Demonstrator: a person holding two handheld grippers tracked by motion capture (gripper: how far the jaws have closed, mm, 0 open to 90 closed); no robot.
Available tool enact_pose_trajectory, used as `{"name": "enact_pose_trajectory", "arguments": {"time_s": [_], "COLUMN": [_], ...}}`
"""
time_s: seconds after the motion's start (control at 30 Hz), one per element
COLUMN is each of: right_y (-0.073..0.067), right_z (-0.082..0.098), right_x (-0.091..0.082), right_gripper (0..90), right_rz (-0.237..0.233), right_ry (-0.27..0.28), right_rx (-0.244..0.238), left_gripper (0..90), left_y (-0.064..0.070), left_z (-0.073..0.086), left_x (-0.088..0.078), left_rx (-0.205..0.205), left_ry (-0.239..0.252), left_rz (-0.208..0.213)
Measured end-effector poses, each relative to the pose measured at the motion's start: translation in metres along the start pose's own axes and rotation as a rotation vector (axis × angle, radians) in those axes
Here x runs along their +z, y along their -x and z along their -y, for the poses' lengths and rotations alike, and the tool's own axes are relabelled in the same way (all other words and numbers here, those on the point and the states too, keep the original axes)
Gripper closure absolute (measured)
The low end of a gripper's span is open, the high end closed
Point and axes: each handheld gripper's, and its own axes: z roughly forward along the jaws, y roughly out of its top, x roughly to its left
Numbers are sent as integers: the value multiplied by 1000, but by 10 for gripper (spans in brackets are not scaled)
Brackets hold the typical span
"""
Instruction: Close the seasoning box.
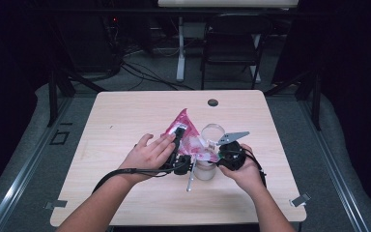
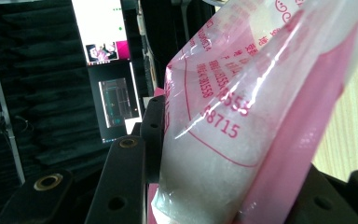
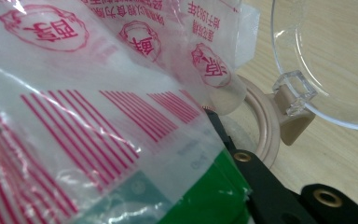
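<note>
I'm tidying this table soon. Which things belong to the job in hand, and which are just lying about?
In use: pink bag, held by left gripper and right gripper; clear jar; its hinged lid.
Lying about: metal rod; dark disc; chair.

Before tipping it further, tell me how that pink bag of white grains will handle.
The pink bag looks floppy: its thin film creases between the left gripper and right gripper. The glossy plastic may slip. Its white grains probably shift, sagging it over the clear jar.

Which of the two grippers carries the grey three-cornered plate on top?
The right gripper, at the right of the high view beside the clear jar. The left gripper, clamped on the pink-and-white bag, bears no such plate.
</note>
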Motion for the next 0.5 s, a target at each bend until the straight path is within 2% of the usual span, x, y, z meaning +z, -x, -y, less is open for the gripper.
{"name": "enact_pose_trajectory", "arguments": {"time_s": [0.5], "right_y": [0], "right_z": [0], "right_x": [0], "right_gripper": [900], "right_rz": [4], "right_ry": [-5], "right_rx": [-2], "left_gripper": [656], "left_y": [2], "left_z": [1], "left_x": [0], "left_rx": [2], "left_ry": [-5], "left_rz": [5]}}
